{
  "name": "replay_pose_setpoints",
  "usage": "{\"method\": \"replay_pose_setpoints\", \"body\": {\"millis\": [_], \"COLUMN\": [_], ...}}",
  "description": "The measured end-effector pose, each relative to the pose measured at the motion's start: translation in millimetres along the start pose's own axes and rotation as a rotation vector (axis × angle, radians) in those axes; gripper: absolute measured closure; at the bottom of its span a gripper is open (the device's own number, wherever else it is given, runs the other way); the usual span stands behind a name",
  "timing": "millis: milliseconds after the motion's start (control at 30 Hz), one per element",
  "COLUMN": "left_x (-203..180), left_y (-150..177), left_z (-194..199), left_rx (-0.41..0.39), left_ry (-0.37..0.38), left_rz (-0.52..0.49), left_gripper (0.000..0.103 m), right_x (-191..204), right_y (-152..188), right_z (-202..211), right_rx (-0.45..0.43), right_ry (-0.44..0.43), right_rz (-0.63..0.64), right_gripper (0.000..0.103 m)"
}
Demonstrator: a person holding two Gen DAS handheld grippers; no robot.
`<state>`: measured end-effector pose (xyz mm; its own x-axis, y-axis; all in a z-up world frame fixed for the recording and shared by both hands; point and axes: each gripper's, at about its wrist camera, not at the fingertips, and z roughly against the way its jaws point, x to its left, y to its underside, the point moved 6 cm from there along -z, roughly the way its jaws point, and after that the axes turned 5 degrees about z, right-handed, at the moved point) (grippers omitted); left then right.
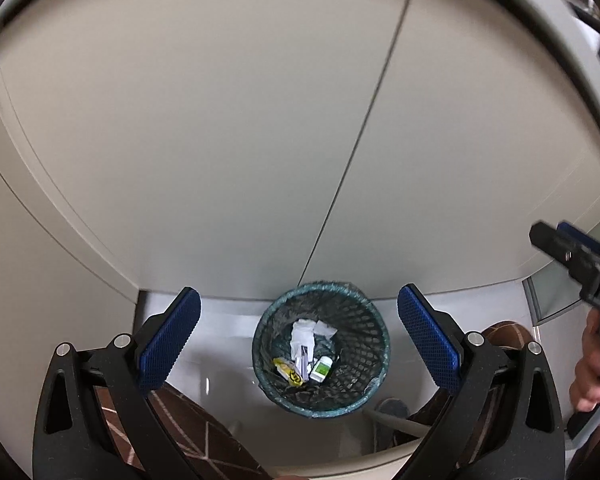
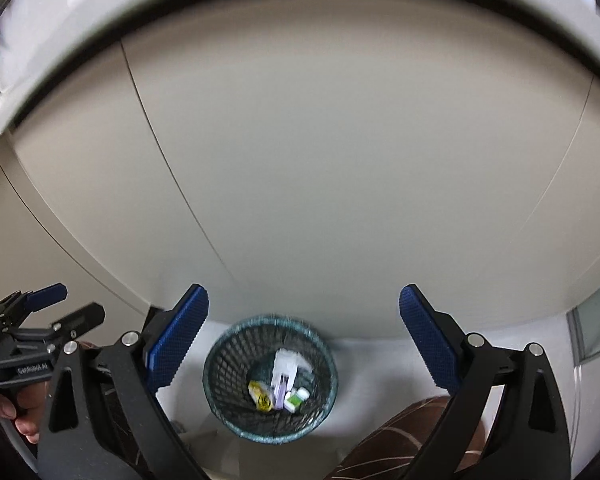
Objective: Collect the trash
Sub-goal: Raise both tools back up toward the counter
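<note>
Both grippers are hanging above the mesh wastebasket (image 1: 321, 350) on the floor, the left gripper (image 1: 299, 336) and right gripper (image 2: 304, 336) with fingers spread wide and empty. Crumpled paper (image 1: 305, 336), a yellow wrapper (image 1: 287, 370) and a small white-green bottle (image 1: 321, 368) are lying inside, so the drop-off step looks finished; next likely calls for fetching more trash.

One round black wire-mesh waste basket with a blue-green liner (image 1: 374, 344), standing on the pale floor against the foot of the beige cabinet front. Contents, all lying on the basket's bottom: two pieces of crumpled white paper (image 1: 303, 338), one small white container with a green label (image 1: 321, 368), one yellow wrapper with black print (image 1: 289, 372), one narrow lilac-and-white packet (image 2: 280, 394). Items counted in the basket: five. Two handheld grippers with blue ribbed pads, one per hand.
</note>
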<state>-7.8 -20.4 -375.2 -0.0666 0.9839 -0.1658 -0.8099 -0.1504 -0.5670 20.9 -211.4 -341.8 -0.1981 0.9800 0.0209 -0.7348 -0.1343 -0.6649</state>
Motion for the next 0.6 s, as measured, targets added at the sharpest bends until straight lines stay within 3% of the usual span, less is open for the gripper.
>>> {"method": "replay_pose_setpoints", "body": {"millis": [367,600], "left_x": [-52.1,-77.9], "left_y": [-49.7,-100.4], "left_z": [120.8,163.9], "left_rx": [-0.162,-0.219], "left_ry": [0.049,0.053], "left_rz": [-0.079,-0.108], "left_gripper": [0.006,0.006], "right_x": [-7.5,-23.4], "right_y": [-70.5,-124.5], "right_z": [110.3,170.7], "right_rx": [-0.209,-0.308], "right_ry": [0.031,0.034], "right_rz": [0.05,0.053], "right_gripper": [0.011,0.011]}}
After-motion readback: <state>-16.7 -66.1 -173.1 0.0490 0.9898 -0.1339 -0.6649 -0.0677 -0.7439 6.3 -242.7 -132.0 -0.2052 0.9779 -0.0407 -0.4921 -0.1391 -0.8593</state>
